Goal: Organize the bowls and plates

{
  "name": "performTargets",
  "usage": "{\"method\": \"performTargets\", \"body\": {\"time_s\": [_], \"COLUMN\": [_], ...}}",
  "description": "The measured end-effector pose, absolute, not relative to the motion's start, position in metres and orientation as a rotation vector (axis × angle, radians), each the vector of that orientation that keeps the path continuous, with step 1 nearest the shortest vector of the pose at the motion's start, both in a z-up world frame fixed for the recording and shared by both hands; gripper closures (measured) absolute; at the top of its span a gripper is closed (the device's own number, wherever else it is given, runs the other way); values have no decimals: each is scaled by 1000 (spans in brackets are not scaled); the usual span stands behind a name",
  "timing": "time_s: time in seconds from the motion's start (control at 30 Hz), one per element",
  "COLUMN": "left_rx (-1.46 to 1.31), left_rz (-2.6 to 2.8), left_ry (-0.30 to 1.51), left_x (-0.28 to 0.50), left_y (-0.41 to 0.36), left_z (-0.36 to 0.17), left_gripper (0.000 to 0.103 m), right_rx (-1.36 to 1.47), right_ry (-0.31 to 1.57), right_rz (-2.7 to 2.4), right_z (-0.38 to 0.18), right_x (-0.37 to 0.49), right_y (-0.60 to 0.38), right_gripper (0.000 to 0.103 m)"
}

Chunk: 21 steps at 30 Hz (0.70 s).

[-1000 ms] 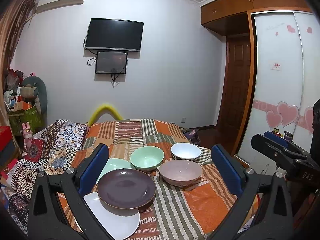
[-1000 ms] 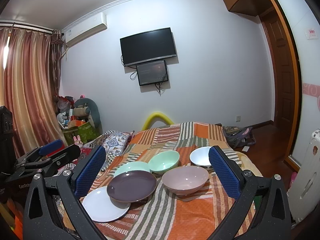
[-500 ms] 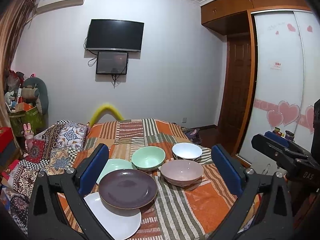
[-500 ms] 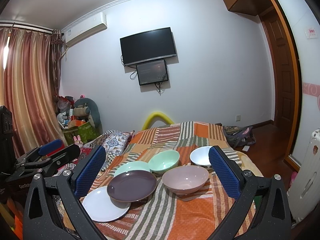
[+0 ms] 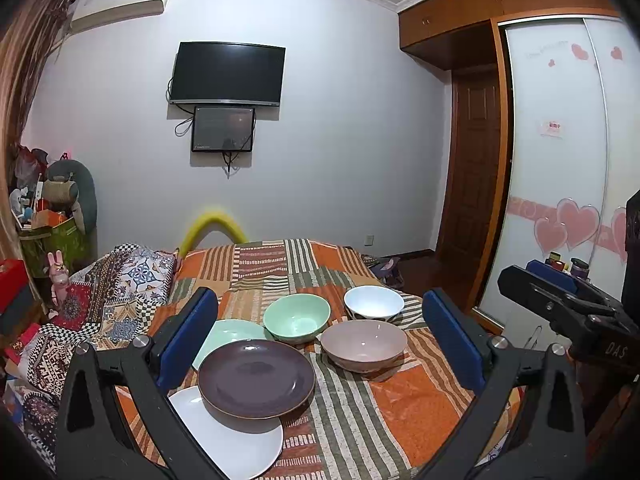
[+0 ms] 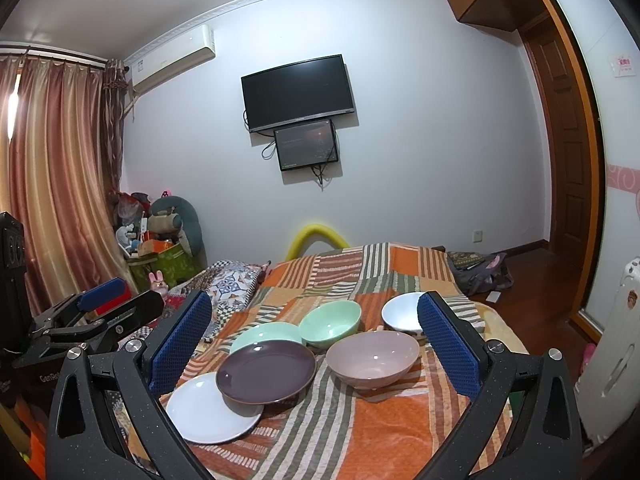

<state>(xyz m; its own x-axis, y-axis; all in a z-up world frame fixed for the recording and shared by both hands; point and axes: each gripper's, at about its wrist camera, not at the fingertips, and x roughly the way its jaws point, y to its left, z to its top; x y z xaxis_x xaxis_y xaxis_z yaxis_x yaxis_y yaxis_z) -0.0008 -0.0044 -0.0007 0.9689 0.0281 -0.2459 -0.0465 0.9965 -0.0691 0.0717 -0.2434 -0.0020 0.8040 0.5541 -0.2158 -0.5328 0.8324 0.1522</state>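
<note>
On the striped bed cover a dark purple plate (image 5: 256,378) (image 6: 266,370) overlaps a white plate (image 5: 236,436) (image 6: 212,408) in front and a pale green plate (image 5: 230,338) (image 6: 266,334) behind. A green bowl (image 5: 296,318) (image 6: 330,322), a white bowl (image 5: 374,302) (image 6: 402,316) and a pink bowl (image 5: 364,344) (image 6: 372,358) stand to their right. My left gripper (image 5: 320,332) is open and empty, held back from the dishes. My right gripper (image 6: 314,334) is open and empty too, also short of them.
The right gripper's body shows at the right of the left wrist view (image 5: 568,312); the left gripper's body shows at the left of the right wrist view (image 6: 92,320). A patterned quilt (image 5: 116,292) lies left of the dishes. A wardrobe (image 5: 560,160) stands on the right.
The left wrist view has shifted very slightly; the dishes and both grippers stay as they were.
</note>
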Motion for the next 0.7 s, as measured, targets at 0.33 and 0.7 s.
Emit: {"method": "performTargets", "body": {"time_s": [0.33, 0.7], "left_rx": [-69, -65], "left_rz": [37, 32], "left_ry": [244, 244], "left_x": [-2, -3], "left_y": [-5, -7], "left_z": [1, 1], "left_gripper": [0, 0], "right_rx": [86, 85], "right_ry": [257, 260], "right_rz": [582, 585], "right_z": [-2, -2], "right_x": [72, 70], "right_y": [-243, -240], "right_gripper": [0, 0]}}
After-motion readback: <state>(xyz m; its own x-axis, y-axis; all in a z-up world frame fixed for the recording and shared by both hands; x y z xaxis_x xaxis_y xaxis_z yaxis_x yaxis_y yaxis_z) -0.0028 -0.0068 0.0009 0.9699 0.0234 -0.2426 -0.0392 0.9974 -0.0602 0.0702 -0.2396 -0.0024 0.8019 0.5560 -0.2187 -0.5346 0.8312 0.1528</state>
